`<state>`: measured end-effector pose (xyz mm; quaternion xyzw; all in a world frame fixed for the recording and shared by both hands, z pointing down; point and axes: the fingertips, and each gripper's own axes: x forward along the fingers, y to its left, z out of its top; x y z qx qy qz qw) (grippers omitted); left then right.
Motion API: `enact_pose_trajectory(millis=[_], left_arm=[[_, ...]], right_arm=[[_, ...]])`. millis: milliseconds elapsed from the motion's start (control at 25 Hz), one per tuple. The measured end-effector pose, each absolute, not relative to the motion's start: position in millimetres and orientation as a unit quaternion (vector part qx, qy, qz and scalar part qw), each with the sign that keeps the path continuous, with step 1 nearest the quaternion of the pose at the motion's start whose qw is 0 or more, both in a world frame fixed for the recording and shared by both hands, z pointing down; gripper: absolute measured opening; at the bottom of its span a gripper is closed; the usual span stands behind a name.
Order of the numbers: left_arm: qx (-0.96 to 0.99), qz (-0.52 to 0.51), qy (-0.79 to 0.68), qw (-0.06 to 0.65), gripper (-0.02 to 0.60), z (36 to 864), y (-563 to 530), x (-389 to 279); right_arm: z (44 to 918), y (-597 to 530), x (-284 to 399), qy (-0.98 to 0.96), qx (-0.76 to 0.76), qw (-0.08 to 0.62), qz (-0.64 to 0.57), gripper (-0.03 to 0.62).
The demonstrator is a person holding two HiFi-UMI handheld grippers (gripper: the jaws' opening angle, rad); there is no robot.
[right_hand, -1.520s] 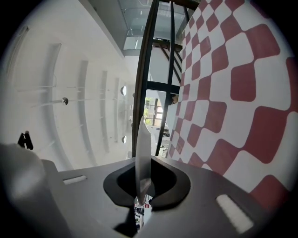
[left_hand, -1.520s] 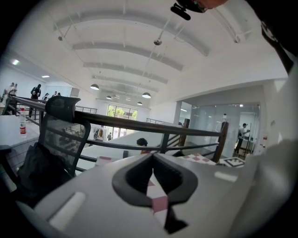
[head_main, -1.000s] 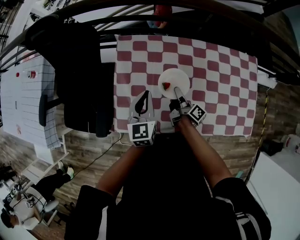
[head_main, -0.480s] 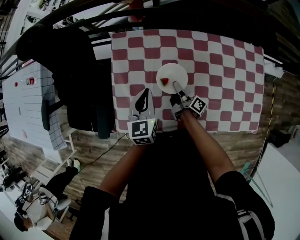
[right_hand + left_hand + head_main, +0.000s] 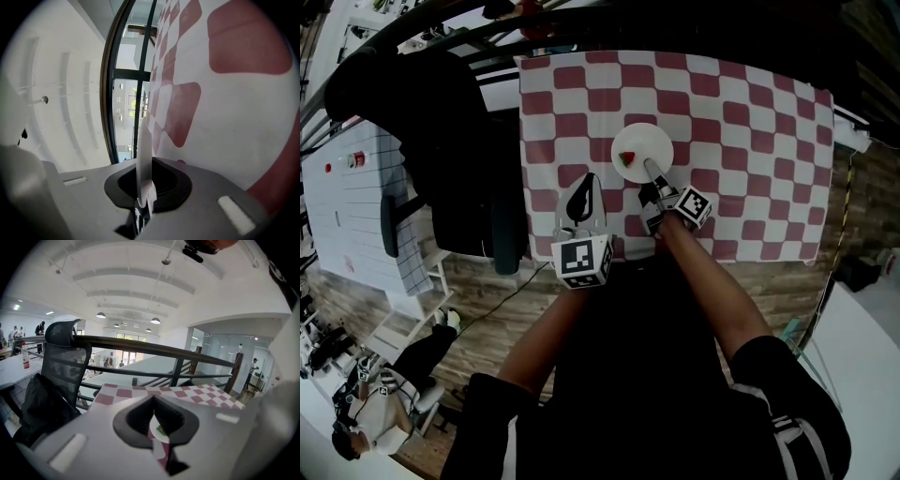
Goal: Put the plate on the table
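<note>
Setting: large bright hall with a wood-look floor point(image 5: 487, 309) and a dark railing point(image 5: 581, 28) running past the far edge of the tabletop.
Tabletop point(image 5: 750, 141): covered by a red-and-white checked cloth, seen from steeply above.
Beside it: black office chair point(image 5: 459, 141) draped in something dark, just off the left edge; white desks point(image 5: 347, 197) farther left, well apart.
Background figure: a seated person point(image 5: 384, 403) low at the left of the head view, far from the tabletop.
Plate point(image 5: 649, 141): white and round, over the middle of the cloth and slightly towards the near side; lying on the cloth or held just above it, cannot tell which.
On the plate: a small red item point(image 5: 628, 157) with a touch of green, on the near-left part.
Right gripper point(image 5: 651, 169): reaches in from the near edge, rolled onto its side; fingers closed tight on the plate's near rim, the thin white rim edge-on between them in the right gripper view.
Right marker cube point(image 5: 694, 208): just behind those fingers, over the cloth.
Left gripper point(image 5: 589, 183): over the near-left part of the cloth, near the plate but apart from it.
Left fingers: tips together, nothing held; only a narrow slit between them, with cloth and a sliver of plate visible beyond.
Left marker cube point(image 5: 584, 262): at the near edge of the tabletop.
Arms: both forearms bare, reaching forward from dark sleeves.
</note>
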<state>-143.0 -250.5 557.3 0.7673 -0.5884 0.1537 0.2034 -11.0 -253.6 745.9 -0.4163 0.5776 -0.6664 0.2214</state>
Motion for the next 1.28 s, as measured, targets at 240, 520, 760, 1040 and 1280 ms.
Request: enact_pose_trajectory(millis=[240,520,760,1040,1280], left_arm=[[0.773,0.165,-0.588,0.172,0.009,547.6,-254.0,-143.4],[0.782,0.16,-0.578,0.172,0.009,550.5,-249.7,-140.0],[0.788,0.166,-0.565,0.178,0.009,551.6,-245.7,-132.6],[0.793,0.165,-0.56,0.173,0.009,545.7,-240.0,-133.2],[0.795,0.164,-0.561,0.159,0.009,540.5,-238.2,-138.2]], right_arm=[[746.6,-258.6,-18.6,0.567,-0.404,0.248,-0.674,0.009],[752.4,-258.5,-19.4,0.55,-0.412,0.228,-0.69,0.012],[754.6,-256.9,-20.4,0.534,-0.429,0.207,-0.699,0.012],[755.7,-252.5,-22.4,0.537,-0.467,0.15,-0.686,0.042],[747.7,-251.8,-22.8,0.574,-0.501,0.075,-0.643,0.124]])
